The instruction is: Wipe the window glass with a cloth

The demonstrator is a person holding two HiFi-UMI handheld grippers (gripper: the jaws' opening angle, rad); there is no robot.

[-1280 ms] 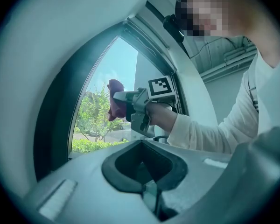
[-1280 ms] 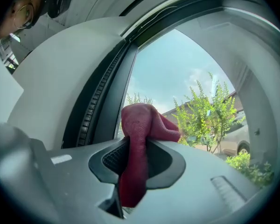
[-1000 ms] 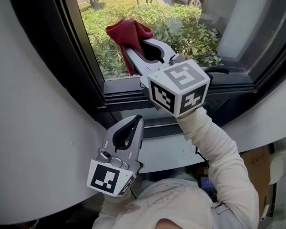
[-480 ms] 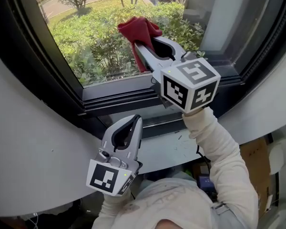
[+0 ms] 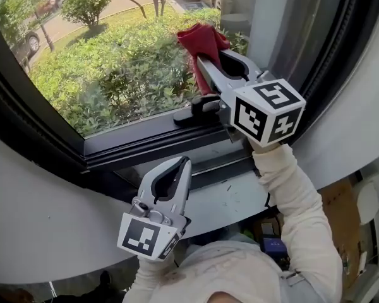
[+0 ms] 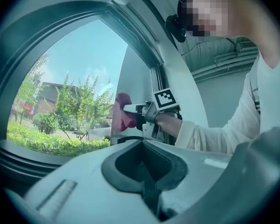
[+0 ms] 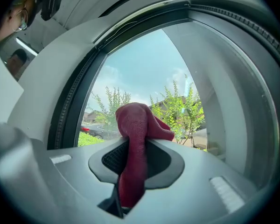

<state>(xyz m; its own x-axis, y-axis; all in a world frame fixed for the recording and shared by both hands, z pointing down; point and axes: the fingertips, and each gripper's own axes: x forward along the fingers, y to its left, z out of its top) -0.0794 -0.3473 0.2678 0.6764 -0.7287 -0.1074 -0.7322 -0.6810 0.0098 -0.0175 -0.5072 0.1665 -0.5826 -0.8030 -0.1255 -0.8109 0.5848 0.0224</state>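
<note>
- At the far left, a dark curved frame is seen around the glass. A hedge and a car are visible outside through the pane.
- Lower down, the left gripper is held below the frame's bottom rail, near a pale ledge and well apart from the glass.
- Its jaws are pressed together with nothing between them, as is shown plainly in the left gripper view.
- Its marker cube is turned toward the camera, at the end nearest the person.
- A black handle is seen on the bottom rail, just beside the body of the right gripper.
- The cloth, dark red, is bunched at that gripper's tip, up by the right edge of the glass. Whether the pane is being touched cannot be told.
- The right gripper's jaws are closed on the cloth. In the right gripper view a strip of it is pinched between them, and the rest is draped over the tips.
- Farthest right, this gripper's cube is raised above the ledge, and a white sleeve is seen running down from it.
</note>
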